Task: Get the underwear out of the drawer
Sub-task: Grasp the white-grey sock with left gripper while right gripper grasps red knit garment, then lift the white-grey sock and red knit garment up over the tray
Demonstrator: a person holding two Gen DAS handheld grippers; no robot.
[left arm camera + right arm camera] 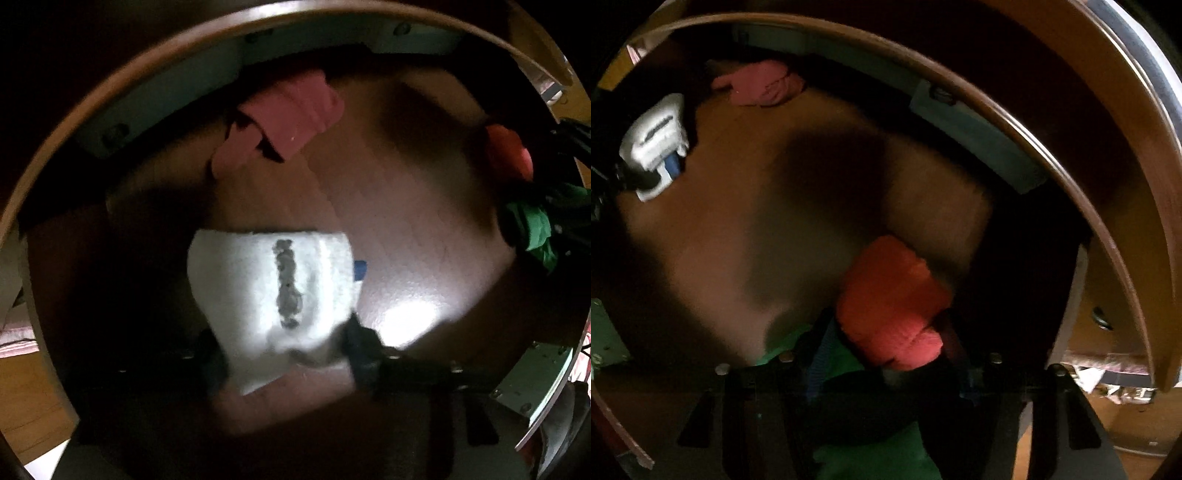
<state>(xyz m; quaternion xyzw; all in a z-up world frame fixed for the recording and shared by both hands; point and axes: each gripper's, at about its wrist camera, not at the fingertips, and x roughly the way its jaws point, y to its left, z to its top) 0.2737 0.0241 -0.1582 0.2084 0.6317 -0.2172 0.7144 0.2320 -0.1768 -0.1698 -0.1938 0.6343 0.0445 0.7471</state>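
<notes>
Where both tongs reach: three rolled garments (273,288)

I'm looking down into dark brown wooden furniture whose rim (122,79) curves round the top of my left view and sweeps down the right side of my right view (1115,206). Below the rim runs a pale grey metal rail (155,107) with screw heads, seen again ahead and right of the tool in the right view (975,140). The wooden bottom panel (388,206) is reddish brown with faint grain; a bright glare (413,321) lies on it, and heavy shadow (831,177) covers the middle in the right view. Outside, low right, I see light wooden floor (1123,424) with blurred clutter (1108,384) on it.
</notes>
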